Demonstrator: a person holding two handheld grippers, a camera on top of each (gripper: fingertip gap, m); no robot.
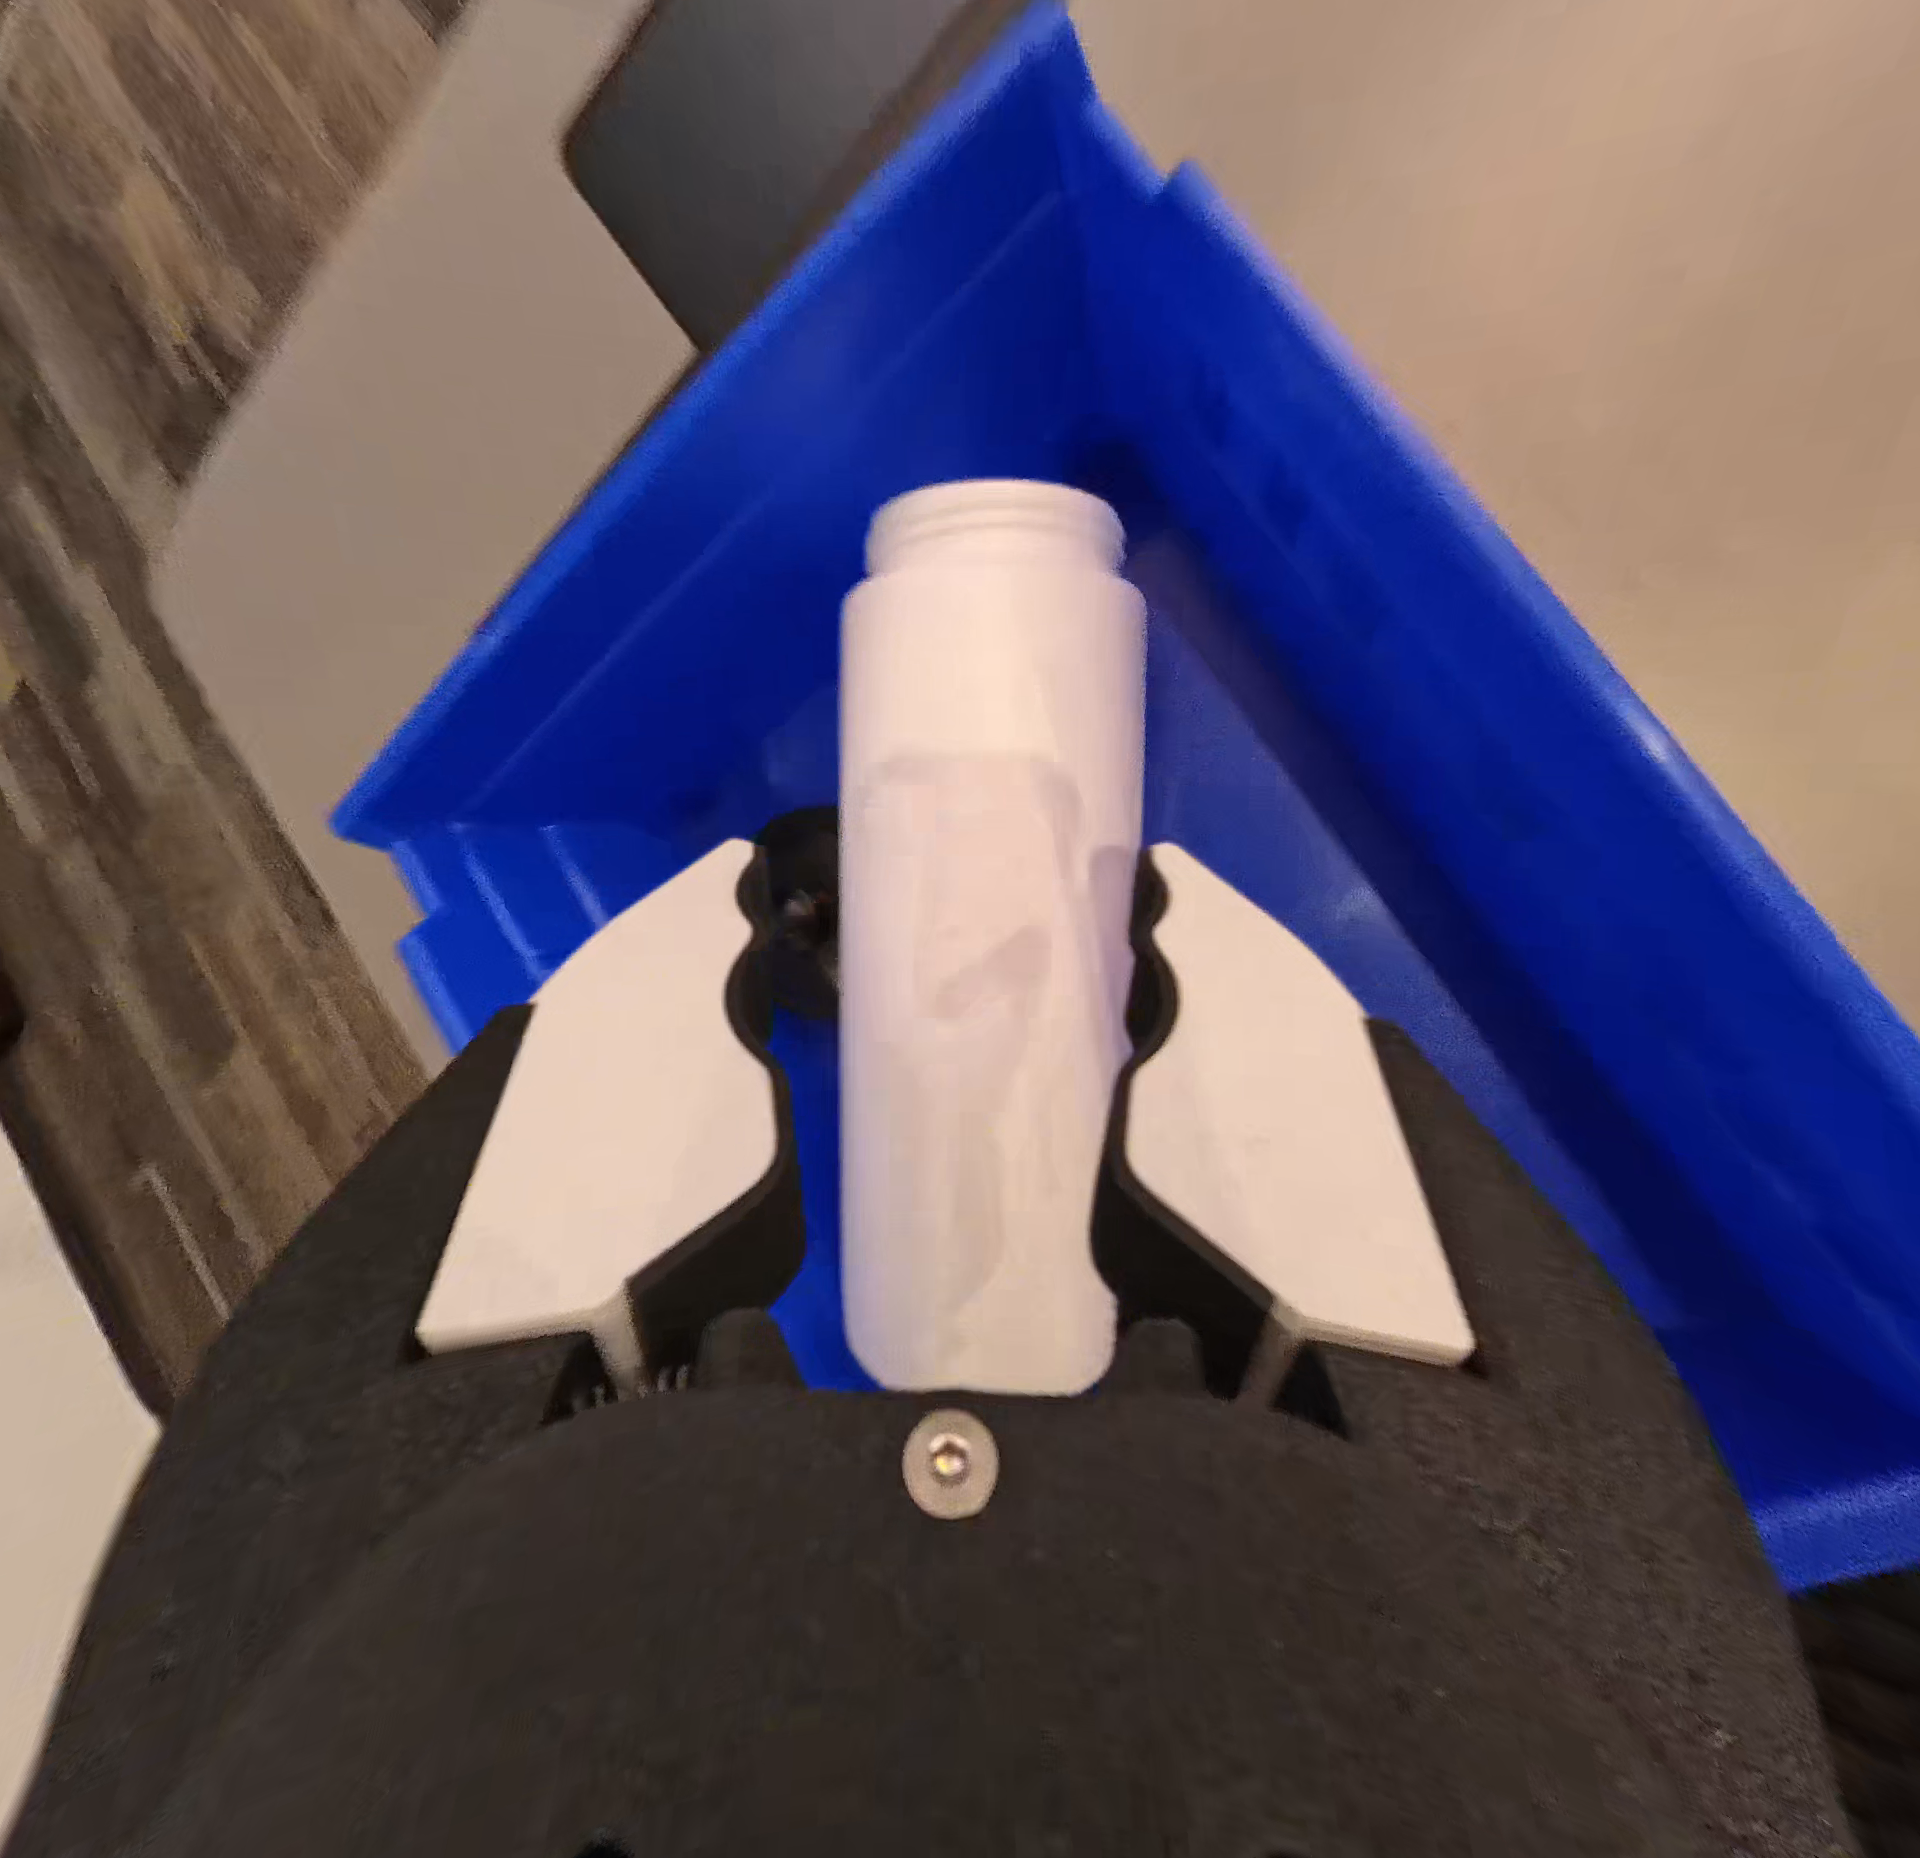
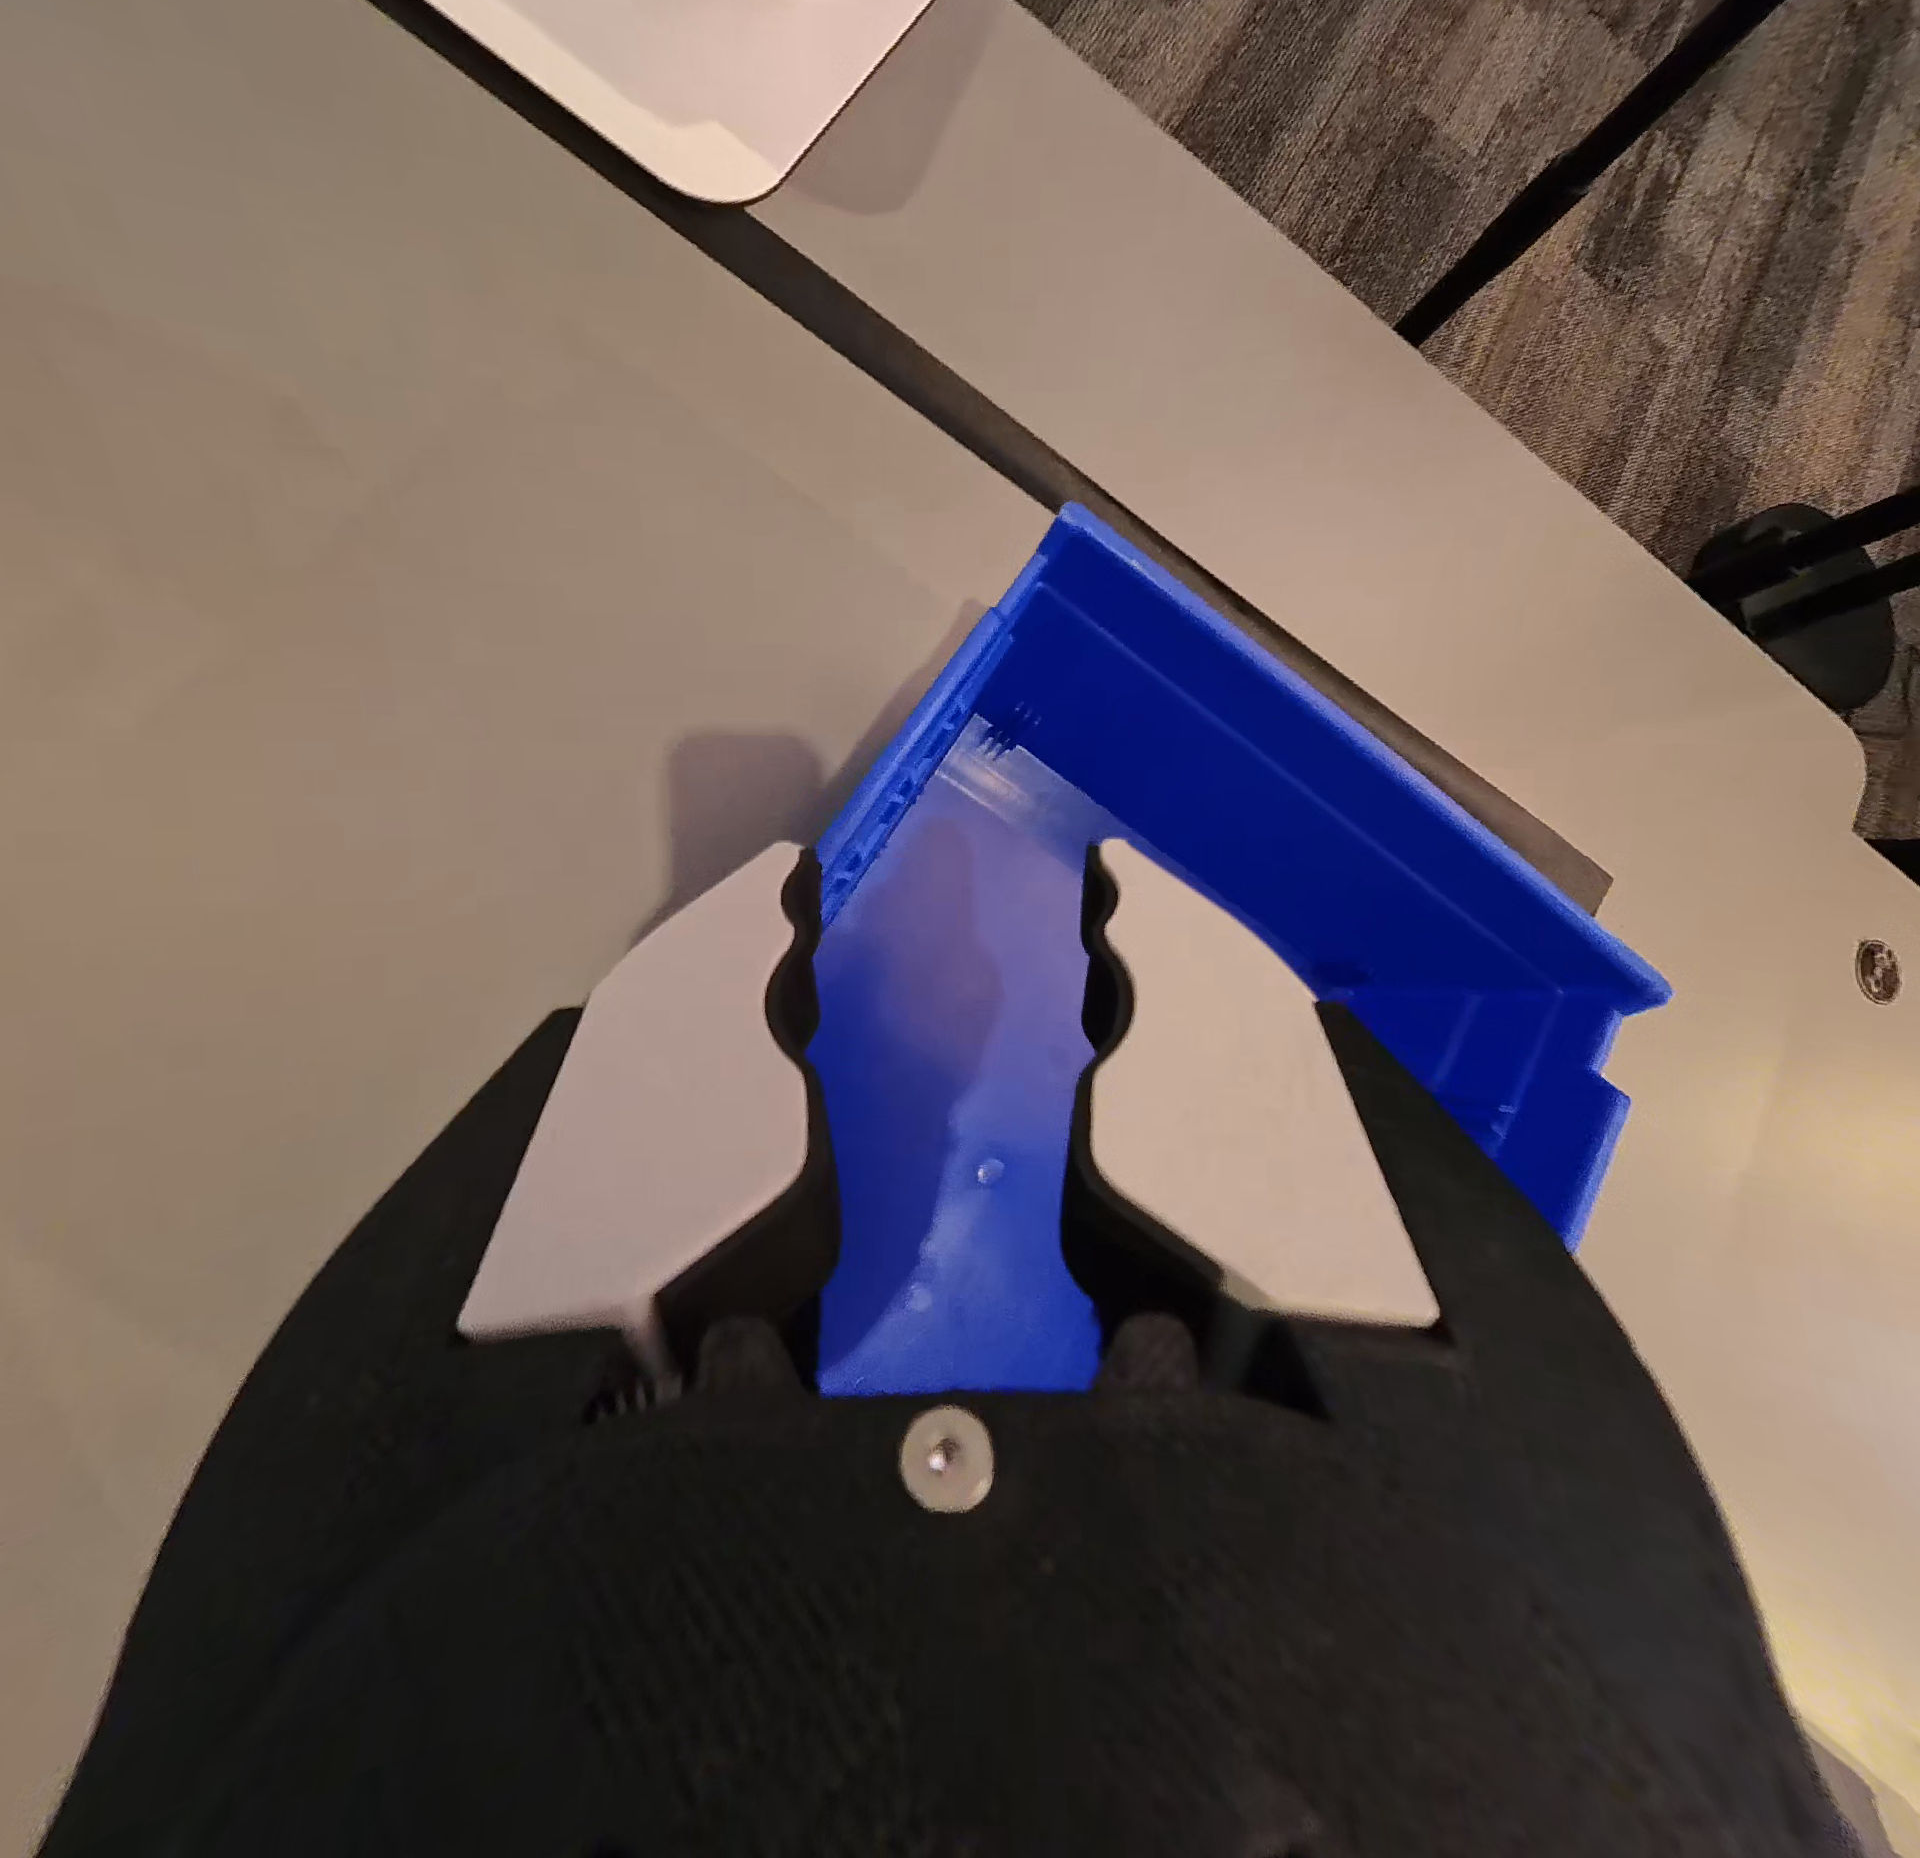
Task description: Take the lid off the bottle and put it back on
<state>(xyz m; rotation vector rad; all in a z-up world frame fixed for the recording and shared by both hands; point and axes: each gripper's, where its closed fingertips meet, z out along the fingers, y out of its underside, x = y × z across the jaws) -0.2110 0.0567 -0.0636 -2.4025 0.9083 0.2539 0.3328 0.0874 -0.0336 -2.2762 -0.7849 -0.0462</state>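
Left gripper (image 1: 977, 935) pinches the white bottle (image 1: 987, 873) above the blue bin (image 1: 1351, 665); right gripper (image 2: 945, 935) is spread with nothing in it.

The bottle lies lengthwise between the left fingers, threaded neck bare and pointing toward the bin's far corner. No lid shows in either view. In the right wrist view, the bin (image 2: 1299, 821) sits on the beige table (image 2: 364, 561), its floor visible between the parted fingers.

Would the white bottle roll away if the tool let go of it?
Probably, if it landed on its side: the white bottle is a smooth round tube. The blue bin behind it might catch it. It looks like light plastic, and since its threaded neck is uncapped, anything inside could spill. The left tool grips its sides.
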